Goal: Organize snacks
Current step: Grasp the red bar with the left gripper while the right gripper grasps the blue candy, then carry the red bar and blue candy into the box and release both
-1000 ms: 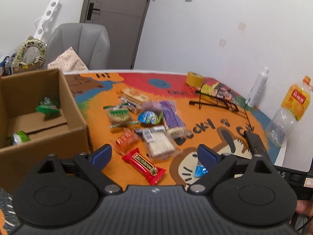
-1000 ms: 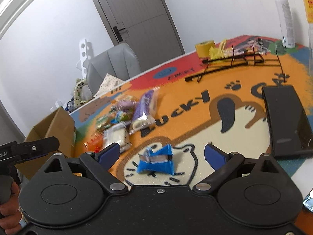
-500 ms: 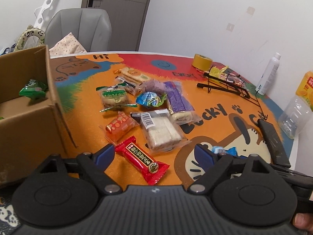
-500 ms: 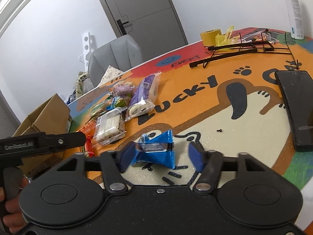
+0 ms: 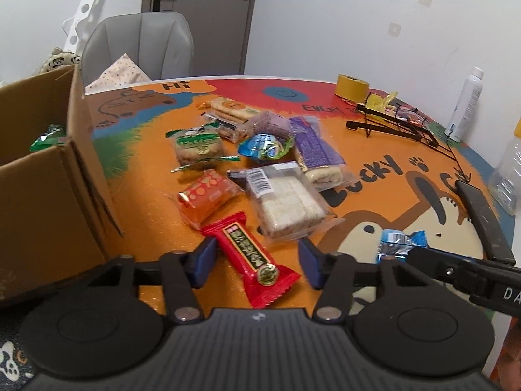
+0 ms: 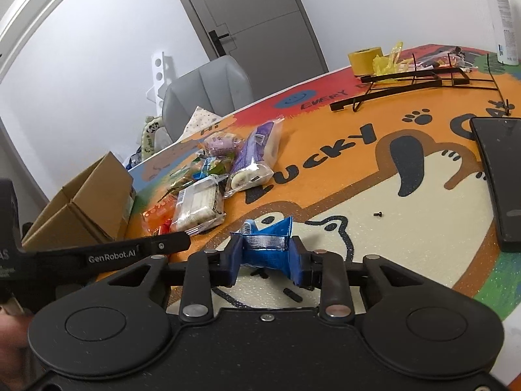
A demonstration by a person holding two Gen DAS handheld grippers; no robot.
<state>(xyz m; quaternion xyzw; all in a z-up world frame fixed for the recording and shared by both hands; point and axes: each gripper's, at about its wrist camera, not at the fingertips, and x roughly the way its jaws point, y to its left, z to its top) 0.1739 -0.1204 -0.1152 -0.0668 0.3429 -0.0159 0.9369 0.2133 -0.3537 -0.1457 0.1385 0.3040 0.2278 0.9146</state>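
the right gripper (image 6: 265,260) is pinched onto the blue snack packet (image 6: 267,244), its two blue pads pressing the wrapper from either side so that it crumples between them, low over the cream part of the printed table mat (image 6: 423,234). in the left wrist view the same blue snack packet (image 5: 402,244) shows to the right, with the black arm of the right gripper lying across its lower edge. the left gripper (image 5: 257,264) is spread apart, and the red snack bar (image 5: 249,254) lies flat on the mat between its blue pads, running diagonally, its near end reaching down toward the gripper body; neither pad appears to touch it. just beyond the red bar lie the orange packet (image 5: 206,197) and the clear pack of pale wafers (image 5: 286,205), and farther back the rest of the snack pile, with the purple pack (image 5: 316,150) and the green-labelled biscuit pack (image 5: 198,145) among it. the cardboard box (image 5: 81,176) stands at the left of the pile, open at the top, with a green packet (image 5: 49,137) inside. a dark flat device (image 6: 501,176) lies on the mat to the right, well apart from the blue packet, and a black wire rack (image 6: 413,81) and a roll of yellow tape (image 6: 364,60) sit at the far side.
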